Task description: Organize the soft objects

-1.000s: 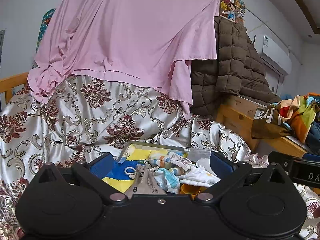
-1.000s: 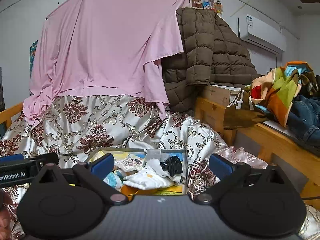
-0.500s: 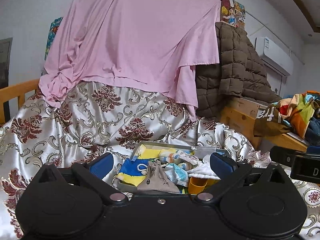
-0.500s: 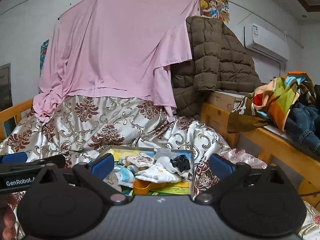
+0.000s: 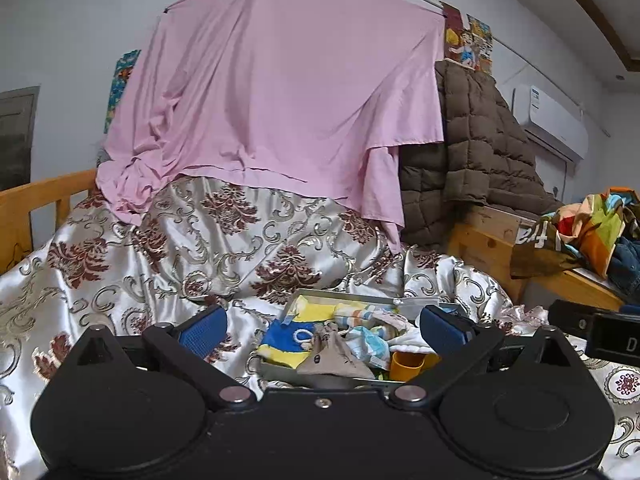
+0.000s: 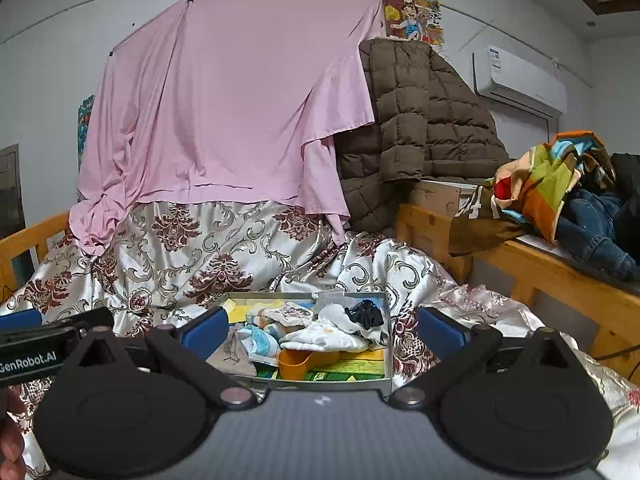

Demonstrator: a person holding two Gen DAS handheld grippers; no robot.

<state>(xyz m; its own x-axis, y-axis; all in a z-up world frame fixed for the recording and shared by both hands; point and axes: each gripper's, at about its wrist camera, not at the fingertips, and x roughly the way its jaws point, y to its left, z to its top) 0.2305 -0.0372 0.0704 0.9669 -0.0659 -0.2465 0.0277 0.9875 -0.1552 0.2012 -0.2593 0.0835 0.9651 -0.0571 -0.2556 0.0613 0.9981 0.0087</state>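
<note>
Tray [image 5: 308, 295] near rim hidden behind tool body (left view).

A shallow metal tray [image 6: 389, 344] lies flat on the bed. It holds a loose pile of soft items: a blue-and-yellow cloth [image 5: 286, 342] at the left, a tan drawstring pouch [image 5: 334, 356] at the near edge, a white cloth [image 6: 326, 338] in the centre, and a black bundle [image 6: 366, 314] at the far right. An orange cup [image 6: 296, 362] lies among them.

Glossy satin bedspread [image 6: 248, 248], matt pink cloth [image 6: 240, 100], wood bedframe [image 6: 540, 276]
</note>
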